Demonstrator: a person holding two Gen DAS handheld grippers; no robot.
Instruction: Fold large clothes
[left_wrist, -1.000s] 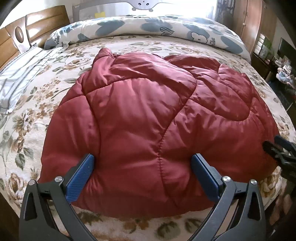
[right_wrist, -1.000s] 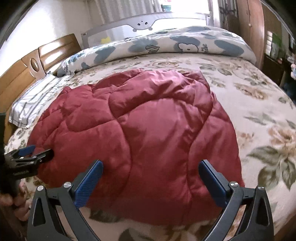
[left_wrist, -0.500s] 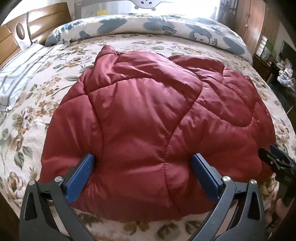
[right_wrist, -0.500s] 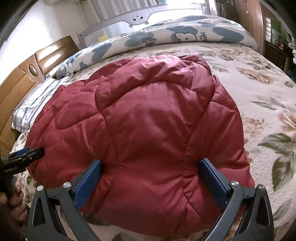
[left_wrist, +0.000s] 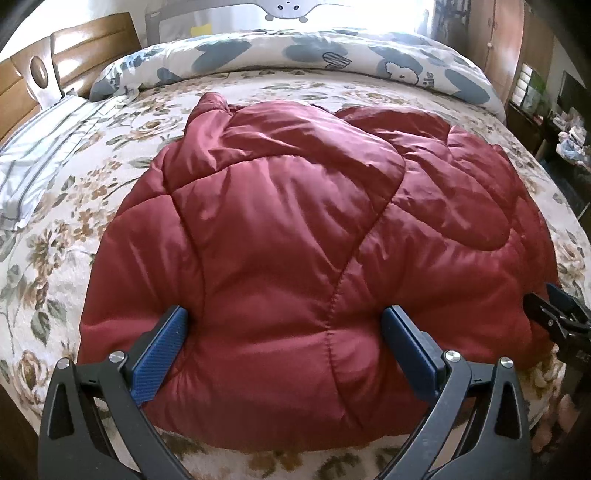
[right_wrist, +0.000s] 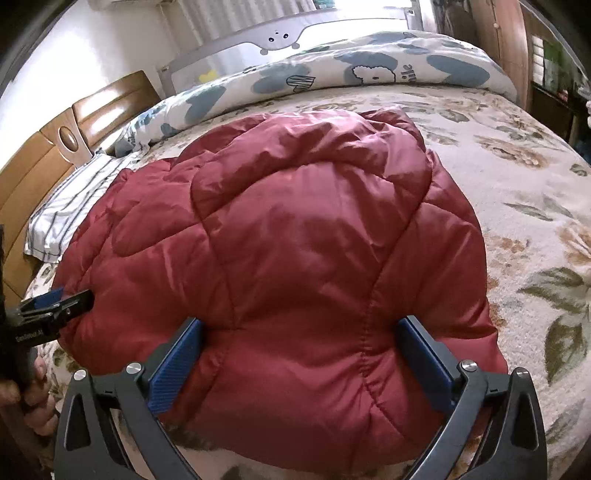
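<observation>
A dark red quilted puffer jacket (left_wrist: 295, 240) lies spread on the bed, also in the right wrist view (right_wrist: 295, 258). My left gripper (left_wrist: 286, 321) is open, its blue pads (left_wrist: 162, 347) pressed against the jacket's near hem on either side of a puffy fold. My right gripper (right_wrist: 299, 332) is open too, its fingers (right_wrist: 424, 358) straddling the near hem further right. Each gripper shows at the edge of the other's view: the right gripper (left_wrist: 554, 314) and the left gripper (right_wrist: 55, 302).
The bed has a floral cover (left_wrist: 74, 221). A blue and white duvet (left_wrist: 332, 55) lies rolled along the far side. A striped pillow (left_wrist: 37, 166) and wooden headboard (left_wrist: 74, 44) are at the left. Dark furniture (left_wrist: 554, 110) stands at the right.
Both grippers have moved forward onto the jacket's near hem, so the fabric now bulges between the open fingers. The jacket has not shifted.
</observation>
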